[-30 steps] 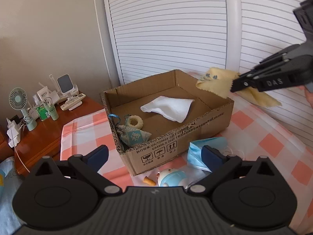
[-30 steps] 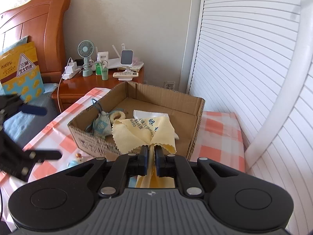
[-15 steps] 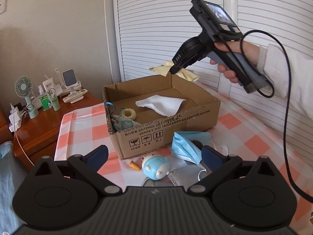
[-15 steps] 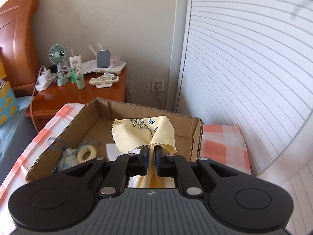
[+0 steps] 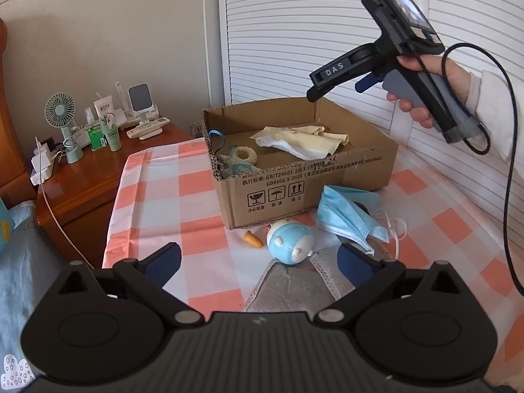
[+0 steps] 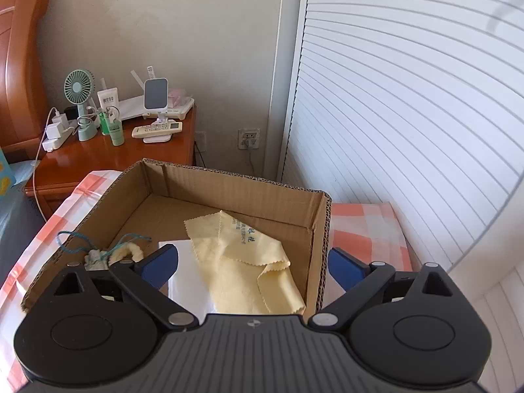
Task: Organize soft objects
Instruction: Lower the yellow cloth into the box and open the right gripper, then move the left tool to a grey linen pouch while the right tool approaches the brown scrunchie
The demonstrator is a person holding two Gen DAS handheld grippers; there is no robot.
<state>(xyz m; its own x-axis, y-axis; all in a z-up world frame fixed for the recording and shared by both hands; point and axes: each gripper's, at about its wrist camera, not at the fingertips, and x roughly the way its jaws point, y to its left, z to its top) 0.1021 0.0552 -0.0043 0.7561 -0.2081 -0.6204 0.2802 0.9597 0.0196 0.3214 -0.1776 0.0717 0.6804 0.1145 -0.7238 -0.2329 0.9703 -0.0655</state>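
yellow cloth (image 6: 244, 263): was lying crumpled inside the cardboard box (image 5: 360, 167), toward its right wall, half draped over the white tissue (image 6: 188, 275). Nothing was gripping it.
white tissue: flat on the box floor under the cloth's left edge.
other stuff in the box: a small grey pouch (image 6: 95, 259) with teal cord and a fuzzy cream ring (image 6: 129, 251), both in the left corner by the box's near wall.
right gripper (image 6: 252, 262): hung above the box's right wall, jaws opening and already spread wide, the cloth below them and loose, pads touching nothing.
right hand (image 5: 425, 93): wrapped round the gripper handle, above the box's far right corner in the left wrist view.
left gripper (image 5: 258, 262): released too, jaws wide apart, hovering in front of the box over a grey fabric piece (image 5: 294, 286), not touching it as far as I could tell.
in front of the box: blue face mask (image 5: 347, 216), round blue-and-white toy (image 5: 290, 240), tiny orange bit (image 5: 252, 239), all on the checked tablecloth (image 5: 157, 203).
left of the box: wooden nightstand (image 6: 131, 155) with a green fan (image 6: 79, 104), bottles and a remote.
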